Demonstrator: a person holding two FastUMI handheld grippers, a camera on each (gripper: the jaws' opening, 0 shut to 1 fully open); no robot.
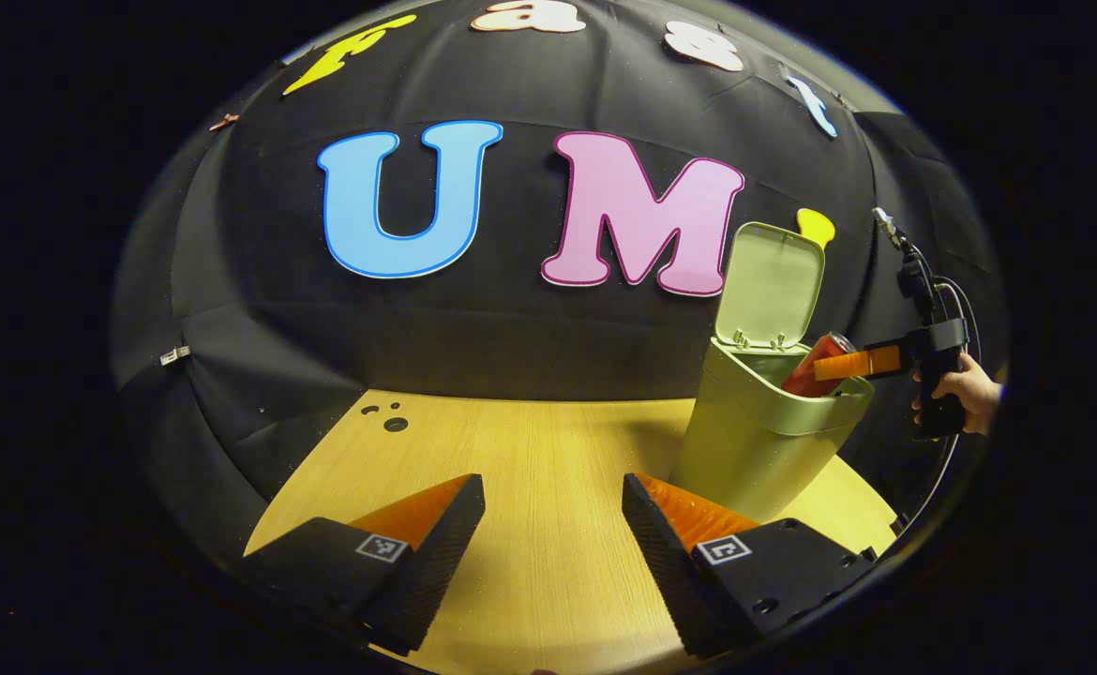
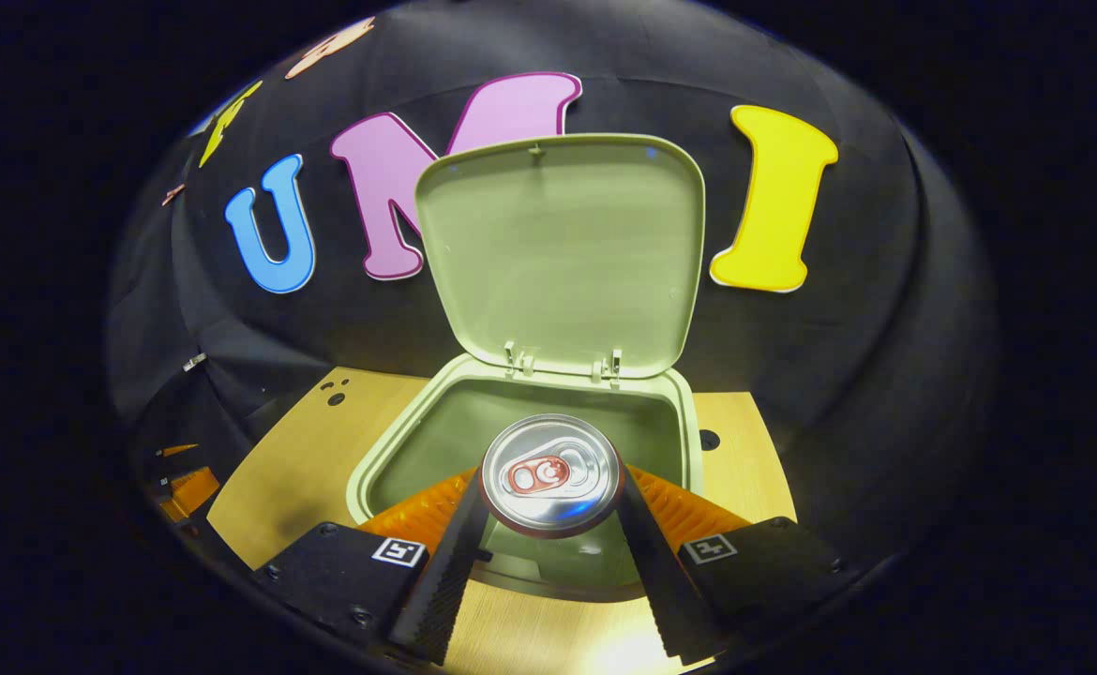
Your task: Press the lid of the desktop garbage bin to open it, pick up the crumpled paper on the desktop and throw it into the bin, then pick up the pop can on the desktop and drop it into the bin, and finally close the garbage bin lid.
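Hovering low over the bare worktop [image 1: 548, 450], the left gripper [image 1: 553, 511] waits with jaws released and empty. Further right, the bin [image 1: 764, 441] stands with lid [image 1: 772, 286] raised. The right gripper [image 2: 548, 525] grasps the pop can [image 2: 551, 473] above the mouth, seemingly ready to drop. The right gripper view reveals the can's top; the left gripper view shows a hand [image 1: 966, 389].

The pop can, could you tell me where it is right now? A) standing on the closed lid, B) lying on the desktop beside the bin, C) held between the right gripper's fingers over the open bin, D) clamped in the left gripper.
C: the right gripper clamps the pop can above the bin, whose lid stands open.
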